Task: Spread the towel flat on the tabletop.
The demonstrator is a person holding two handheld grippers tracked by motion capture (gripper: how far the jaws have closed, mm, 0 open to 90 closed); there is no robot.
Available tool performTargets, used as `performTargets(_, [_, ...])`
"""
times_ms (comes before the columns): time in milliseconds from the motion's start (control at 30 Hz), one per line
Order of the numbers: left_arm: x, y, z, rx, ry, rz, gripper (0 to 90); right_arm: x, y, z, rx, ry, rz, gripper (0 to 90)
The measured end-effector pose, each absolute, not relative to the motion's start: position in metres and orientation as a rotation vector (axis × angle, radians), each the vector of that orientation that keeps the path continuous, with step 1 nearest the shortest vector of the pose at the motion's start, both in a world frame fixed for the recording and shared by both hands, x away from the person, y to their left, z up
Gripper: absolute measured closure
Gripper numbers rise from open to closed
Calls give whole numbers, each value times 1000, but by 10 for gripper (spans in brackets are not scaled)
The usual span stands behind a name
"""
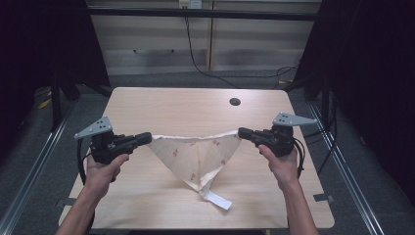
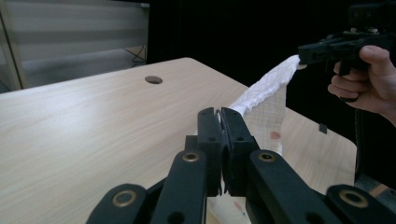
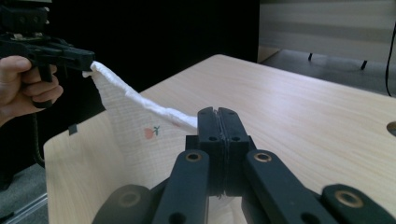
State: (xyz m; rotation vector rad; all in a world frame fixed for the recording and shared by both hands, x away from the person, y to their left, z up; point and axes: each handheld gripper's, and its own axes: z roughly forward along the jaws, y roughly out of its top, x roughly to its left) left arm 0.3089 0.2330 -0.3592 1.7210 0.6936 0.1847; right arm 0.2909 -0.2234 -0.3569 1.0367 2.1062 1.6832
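A cream cloth point(image 1: 195, 156) with small red prints hangs between both grippers above the wooden table point(image 1: 161, 105), stretched along its top edge and drooping to a point whose white tag point(image 1: 218, 199) rests on the table. My left gripper point(image 1: 148, 138) is shut on the cloth's left corner; in the left gripper view the jaws point(image 2: 219, 114) pinch the cloth point(image 2: 264, 91). My right gripper point(image 1: 241, 132) is shut on the right corner, and in the right gripper view its jaws point(image 3: 218, 113) clamp the cloth point(image 3: 135, 116). Each gripper view shows the other hand's gripper farther off.
A round cable hole point(image 1: 235, 102) lies in the table's far right part. Cabinets and trailing cables point(image 1: 195, 58) stand behind the table. Metal rails point(image 1: 342, 166) run along both sides on the floor.
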Motion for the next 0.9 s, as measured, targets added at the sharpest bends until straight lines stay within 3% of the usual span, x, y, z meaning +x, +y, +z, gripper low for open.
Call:
performTargets(500, [289,233,-308,1712,590,251,875,271,-230,-305,951,2067,1708,895])
performTargets(900, [256,243,-272,1688,480,281,875,231,-226,-270,834,2041,1735,895])
